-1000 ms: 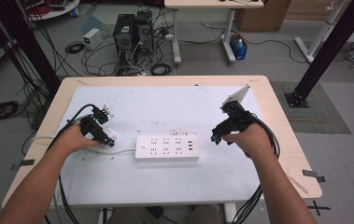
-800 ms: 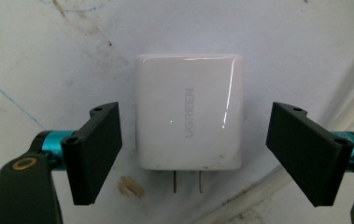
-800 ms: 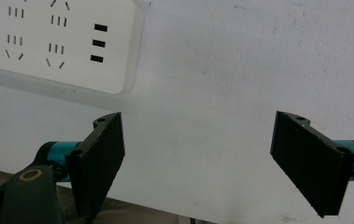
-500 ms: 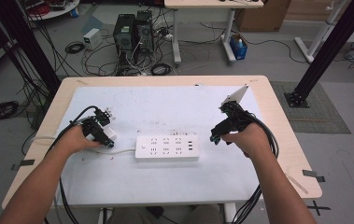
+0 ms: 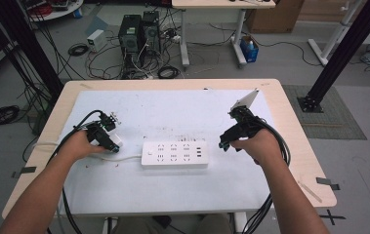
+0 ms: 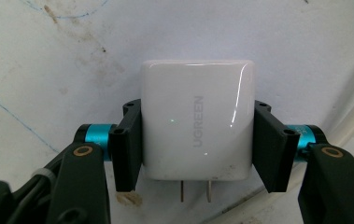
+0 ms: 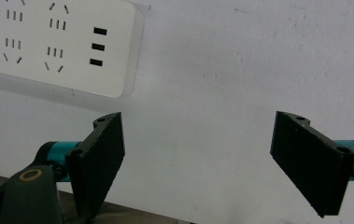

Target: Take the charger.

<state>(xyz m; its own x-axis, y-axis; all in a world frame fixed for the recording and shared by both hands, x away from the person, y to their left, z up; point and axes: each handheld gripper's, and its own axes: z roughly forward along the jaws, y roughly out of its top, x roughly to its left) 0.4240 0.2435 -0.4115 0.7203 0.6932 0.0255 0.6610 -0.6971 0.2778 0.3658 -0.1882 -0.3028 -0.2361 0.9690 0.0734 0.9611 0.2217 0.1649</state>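
A wooden table (image 5: 295,117) carries a white mat (image 5: 182,107); a power strip (image 5: 174,154) lies mid-mat, a white charger (image 5: 114,142) left.

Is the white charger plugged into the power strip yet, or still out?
Out. The charger lies on the table with both prongs bare, clamped by the left gripper, apart from the power strip.

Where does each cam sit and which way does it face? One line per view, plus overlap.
High view: above the person's side, looking forward and down on the white-topped table; both forearms, left gripper, right gripper.
Left gripper view: on the left gripper, looking down its black jaws, just closed on the glossy white plug-in charger.
Right gripper view: on the right gripper, jaws apart over the table, white rectangular power strip beyond.
Shared: high and right gripper views both show the strip.
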